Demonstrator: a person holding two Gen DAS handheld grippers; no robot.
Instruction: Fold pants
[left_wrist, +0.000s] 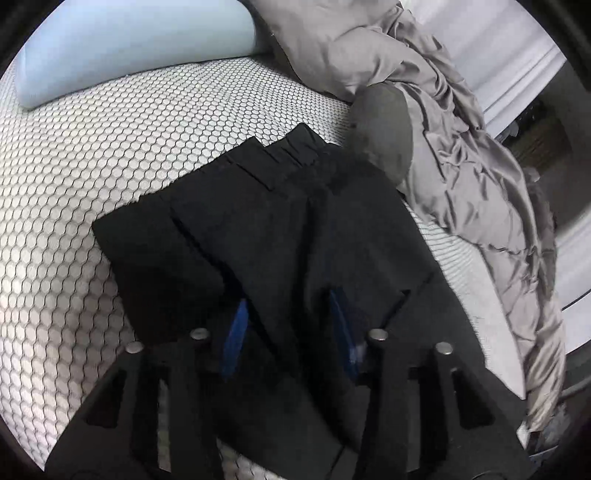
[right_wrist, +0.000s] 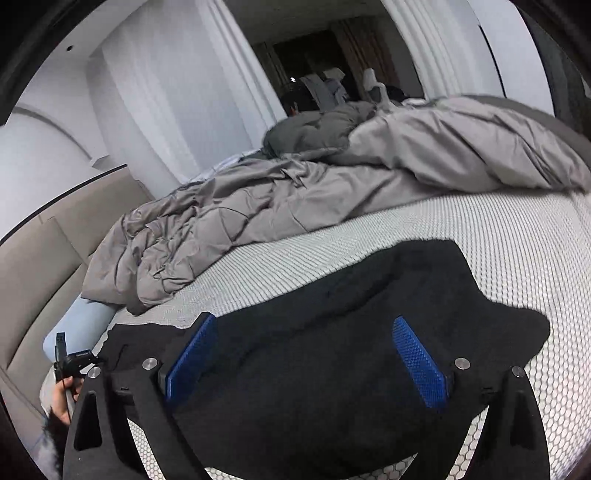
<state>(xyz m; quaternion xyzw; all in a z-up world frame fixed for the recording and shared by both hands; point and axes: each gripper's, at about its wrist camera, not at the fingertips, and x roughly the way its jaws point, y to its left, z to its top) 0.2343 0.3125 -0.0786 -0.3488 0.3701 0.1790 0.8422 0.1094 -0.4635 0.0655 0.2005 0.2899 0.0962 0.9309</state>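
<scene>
Black pants (left_wrist: 258, 229) lie on the honeycomb-patterned mattress (left_wrist: 92, 166), folded into layers with the gathered waistband at the far end. My left gripper (left_wrist: 290, 306) is open, its blue pads (left_wrist: 236, 332) set wide apart with pant fabric lying between them. In the right wrist view the pants (right_wrist: 332, 332) spread across the mattress (right_wrist: 498, 251). My right gripper (right_wrist: 304, 328) is open over them, both blue pads (right_wrist: 417, 362) showing, with cloth between the fingers.
A crumpled grey duvet (left_wrist: 461, 147) lies along the right side of the bed and also shows in the right wrist view (right_wrist: 258, 206). A pale blue pillow (left_wrist: 110, 40) sits at the far left. A beige headboard (right_wrist: 40, 266) and white walls stand behind.
</scene>
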